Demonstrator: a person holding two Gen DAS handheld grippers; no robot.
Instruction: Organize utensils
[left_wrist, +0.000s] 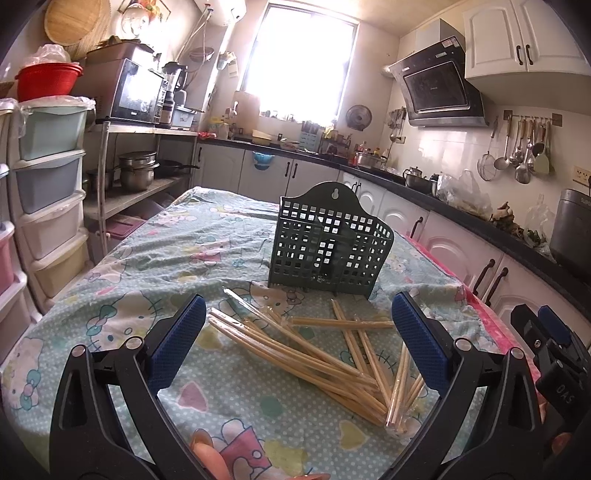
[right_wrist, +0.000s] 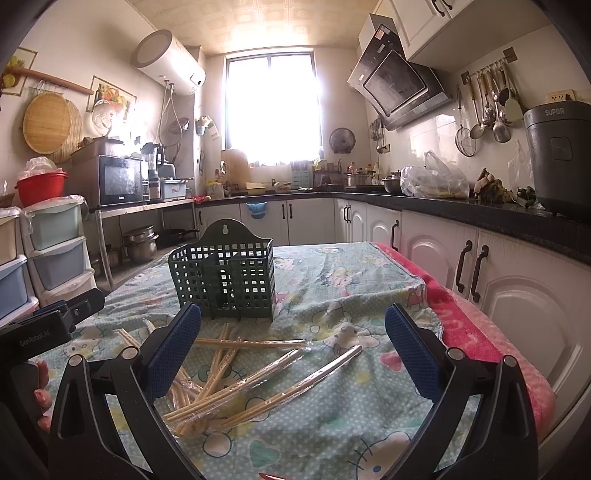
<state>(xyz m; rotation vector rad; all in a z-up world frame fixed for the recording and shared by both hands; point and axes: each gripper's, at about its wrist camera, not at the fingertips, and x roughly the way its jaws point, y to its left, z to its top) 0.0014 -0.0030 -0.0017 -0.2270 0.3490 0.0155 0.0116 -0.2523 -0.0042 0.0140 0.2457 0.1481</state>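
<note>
Big risk first, on the largest piece: green basket (left_wrist: 328, 243) standing upright on the cartoon-print cloth (left_wrist: 155, 258), light-looking, perforated, nothing visible inside. Likely to tip or skate backward if a stick jabs the wall instead of dropping through the open top. Rumpled cloth under it, so footing probably none too firm.

Next down, the chopsticks (left_wrist: 306, 354): loose heap just in front of the basket, crossed over one another at all angles, several sealed in clear wrappers. Likely to slide between the pads rather than hold, given that shiny film. Liable to drag a neighbour along too, since the sticks overlap; a grab low in the pile could lift two or scatter the rest. Pale bamboo, thin, long, tips pointing every way.

Left tongs (left_wrist: 299, 332) spread wide, holding nothing, hovering over the pile with blue pads either side of it. Right tongs (right_wrist: 293, 339) spread wide as well, empty, facing the same heap from the other side, near the pink towel (right_wrist: 491, 350) edge. Both tools close together over one small pile, so a bump between them looks possible.
</note>
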